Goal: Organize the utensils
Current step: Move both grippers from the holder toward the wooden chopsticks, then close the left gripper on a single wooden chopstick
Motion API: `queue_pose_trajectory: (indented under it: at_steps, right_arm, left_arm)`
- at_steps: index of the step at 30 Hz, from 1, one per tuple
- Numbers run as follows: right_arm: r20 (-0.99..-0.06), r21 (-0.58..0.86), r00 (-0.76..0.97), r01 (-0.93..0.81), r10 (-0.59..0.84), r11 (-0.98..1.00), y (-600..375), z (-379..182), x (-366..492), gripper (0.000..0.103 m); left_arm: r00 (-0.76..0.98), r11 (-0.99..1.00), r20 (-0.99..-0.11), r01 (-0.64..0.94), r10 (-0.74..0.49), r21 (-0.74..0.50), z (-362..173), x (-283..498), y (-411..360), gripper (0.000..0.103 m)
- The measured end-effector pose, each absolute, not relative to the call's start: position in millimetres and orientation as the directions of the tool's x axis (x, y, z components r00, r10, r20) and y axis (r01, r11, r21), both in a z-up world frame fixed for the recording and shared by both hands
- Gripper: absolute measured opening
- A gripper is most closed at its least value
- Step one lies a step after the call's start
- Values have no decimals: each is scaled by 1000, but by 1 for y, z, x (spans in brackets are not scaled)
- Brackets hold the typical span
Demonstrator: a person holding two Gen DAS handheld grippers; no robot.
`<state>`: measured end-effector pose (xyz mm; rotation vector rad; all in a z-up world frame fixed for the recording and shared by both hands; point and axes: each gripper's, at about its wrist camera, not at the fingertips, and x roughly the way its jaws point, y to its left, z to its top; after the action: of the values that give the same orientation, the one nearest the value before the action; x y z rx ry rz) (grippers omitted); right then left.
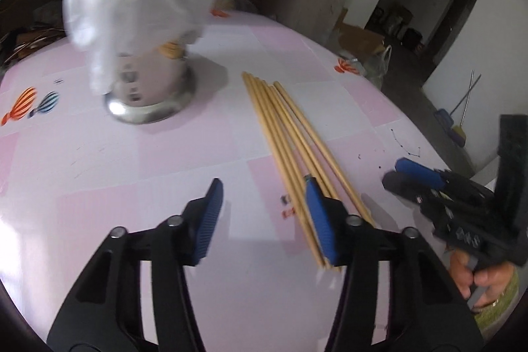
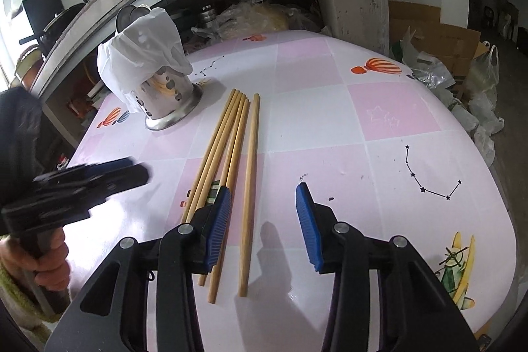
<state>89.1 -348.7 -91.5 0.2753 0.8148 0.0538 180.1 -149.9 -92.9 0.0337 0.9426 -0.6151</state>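
six wooden chopsticks (image 2: pixel 231 160) are laid flat on the pink checked tablecloth (image 2: pixel 330 108), near the steel utensil holder (image 2: pixel 168 94). no chopstick is gripped yet; one must be pinched next. right gripper (image 2: pixel 262 226) and left gripper (image 1: pixel 264 220) are held wide apart, empty.

We see a worktop (image 2: pixel 330 121) under a pink-and-white checked cover with balloon prints. On it lie chopsticks (image 2: pixel 231 160), perhaps six, one slightly apart, and near them stands a holder (image 2: pixel 168 101) draped with a bag (image 2: pixel 142 55).
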Motion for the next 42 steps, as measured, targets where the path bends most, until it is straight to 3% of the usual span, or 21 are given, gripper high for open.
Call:
queue_pose_trajectory:
  at_steps: [3,5,7,31,35,42]
  right_arm:
    - [-711,281,683,57,168,958,-352,-94,90,41]
    - [-710,293,682,58,177,954,-353,-96,91,41]
    - [-708,299,683,55,183,953,-354,-97,93,41]
    - [-696,335,688,55,208,940,-361,-101,95,41]
    - [-693,336,689,53,209,940,-361,-99,93,41]
    - [-693,335,690,52,209,941,-359,-97,91,41]
  left_arm:
    - [404,829,-789,513,-463,-224,-102,191,-169,35]
    - [375,829,-808,510,-454,-229,-110,198,-179,23]
    - [359,829,-817,509,-451,-234,-114,201,-184,20]
    - [426,852,-850,521,-310,-50,-122,202,-202,18]
    - [449,858,-853,513,-268,0,-122,198,-202,7]
    - [448,880,-864,475,-232,11,-121,183,-181,6]
